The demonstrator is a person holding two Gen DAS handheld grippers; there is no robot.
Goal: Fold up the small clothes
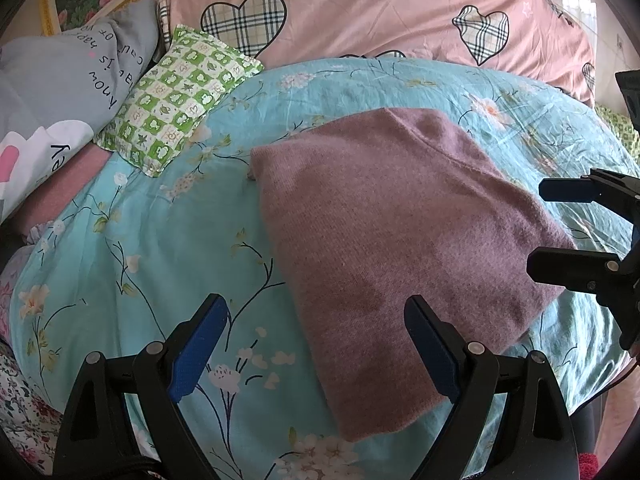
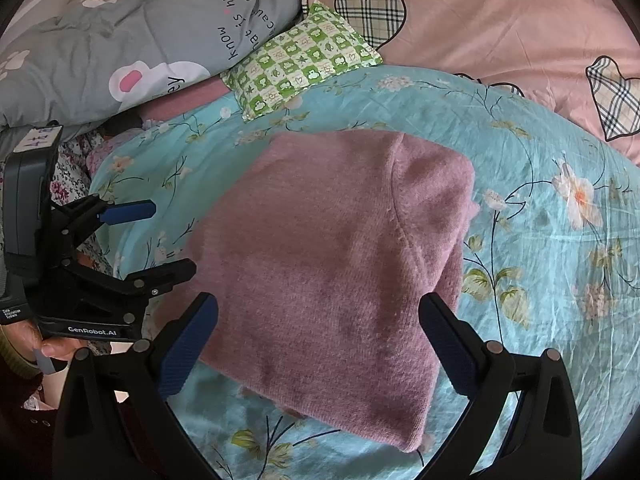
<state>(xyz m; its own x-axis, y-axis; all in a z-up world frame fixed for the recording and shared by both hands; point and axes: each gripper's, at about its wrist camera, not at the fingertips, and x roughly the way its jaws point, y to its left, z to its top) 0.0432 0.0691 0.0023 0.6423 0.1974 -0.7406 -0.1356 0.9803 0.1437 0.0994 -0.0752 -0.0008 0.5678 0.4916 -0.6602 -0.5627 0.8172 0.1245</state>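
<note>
A mauve knit garment (image 1: 392, 248) lies folded into a compact rectangle on the turquoise floral bedcover (image 1: 160, 248). It also shows in the right wrist view (image 2: 340, 272). My left gripper (image 1: 316, 320) is open and empty, hovering over the garment's near left edge; it also shows at the left of the right wrist view (image 2: 168, 240). My right gripper (image 2: 320, 320) is open and empty above the garment's near edge; it also shows at the right of the left wrist view (image 1: 536, 228), beside the garment's right edge.
A green checked small pillow (image 1: 176, 96) lies at the back left. A grey printed quilt (image 1: 60, 76) is piled behind it. A pink duvet with plaid hearts (image 1: 380, 12) covers the back. A floral cloth (image 1: 20, 400) lies at the near left.
</note>
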